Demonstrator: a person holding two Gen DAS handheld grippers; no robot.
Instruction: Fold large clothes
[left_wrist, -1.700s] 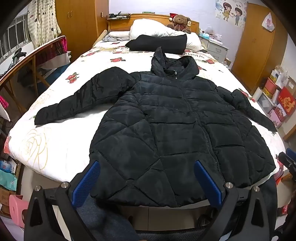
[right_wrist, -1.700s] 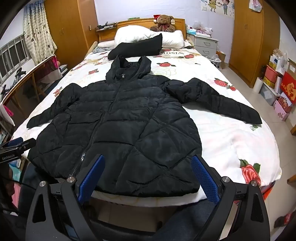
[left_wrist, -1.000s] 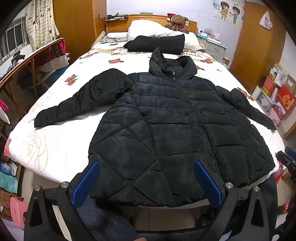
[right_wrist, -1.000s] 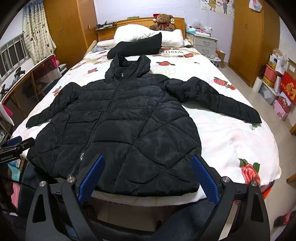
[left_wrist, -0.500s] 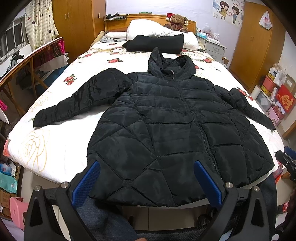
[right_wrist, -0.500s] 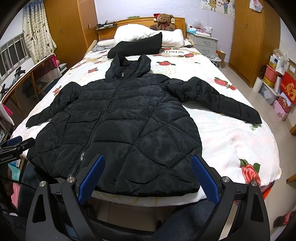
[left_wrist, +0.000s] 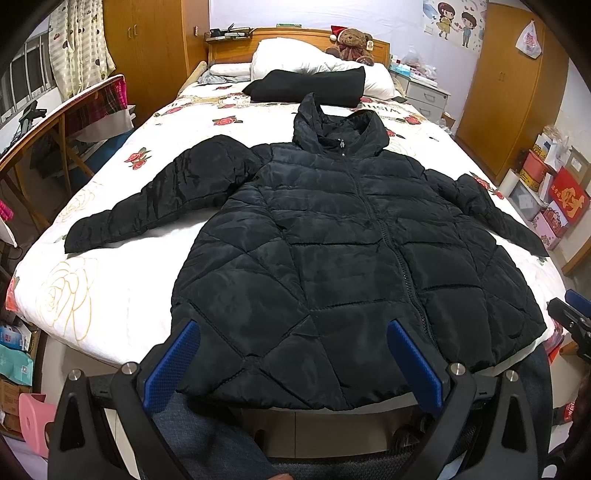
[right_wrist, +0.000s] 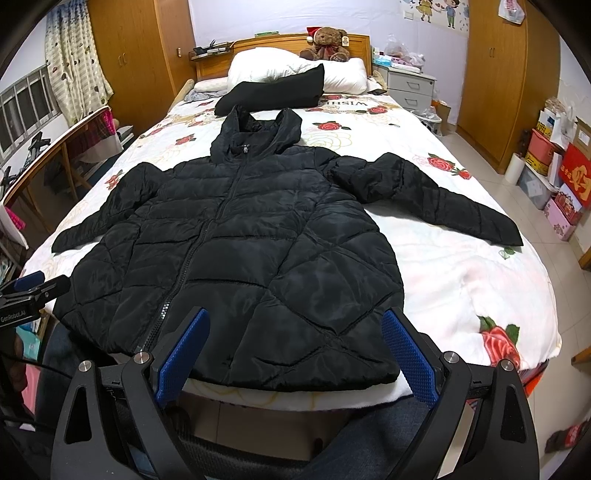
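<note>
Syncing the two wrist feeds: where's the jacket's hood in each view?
Left wrist: the hood sits upper centre, slightly right of the middle, at the top of the black jacket.
Right wrist: the hood sits upper centre, left of the middle.
Shared landmark: the teddy bear at the wooden headboard, beyond the hood in both views.

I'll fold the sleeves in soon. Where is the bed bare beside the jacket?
Bare quilt lies below the right sleeve, and below the left sleeve too. It is crowded at the pillows, behind the hood.
</note>
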